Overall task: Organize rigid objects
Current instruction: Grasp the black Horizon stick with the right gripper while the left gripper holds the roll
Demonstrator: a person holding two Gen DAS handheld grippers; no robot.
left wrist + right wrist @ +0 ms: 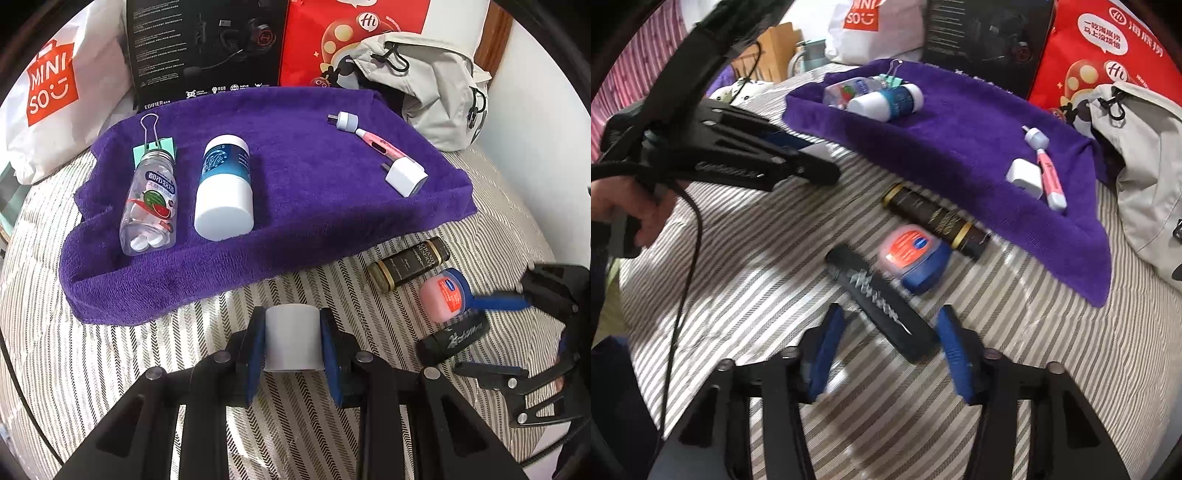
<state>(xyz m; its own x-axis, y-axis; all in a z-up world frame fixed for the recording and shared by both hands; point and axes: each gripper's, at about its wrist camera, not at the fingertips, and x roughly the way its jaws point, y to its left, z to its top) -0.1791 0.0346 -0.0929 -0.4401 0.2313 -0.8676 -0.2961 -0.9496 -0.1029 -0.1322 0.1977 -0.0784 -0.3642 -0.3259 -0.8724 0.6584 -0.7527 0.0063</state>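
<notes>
My left gripper [293, 339] is shut on a small white cylinder [293, 338], held just in front of the purple towel [295, 184]. On the towel lie a clear mint bottle [149, 206], a teal binder clip [153, 146], a blue-and-white bottle [223, 188], a pink pen-like tool [373, 140] and a white charger plug [404, 177]. My right gripper [886, 350] is open, its blue pads on either side of a black stick [882, 304] that lies on the striped sheet. A Vaseline jar [912, 254] and a dark brown bottle [938, 218] lie just beyond it.
Behind the towel stand a white Miniso bag [51, 92], a black headphone box [203, 48] and a red bag [332, 37]. A grey backpack [432, 85] sits at the back right. A hand [631, 210] holds the left gripper [812, 162]. The striped sheet [110, 350] covers the surface.
</notes>
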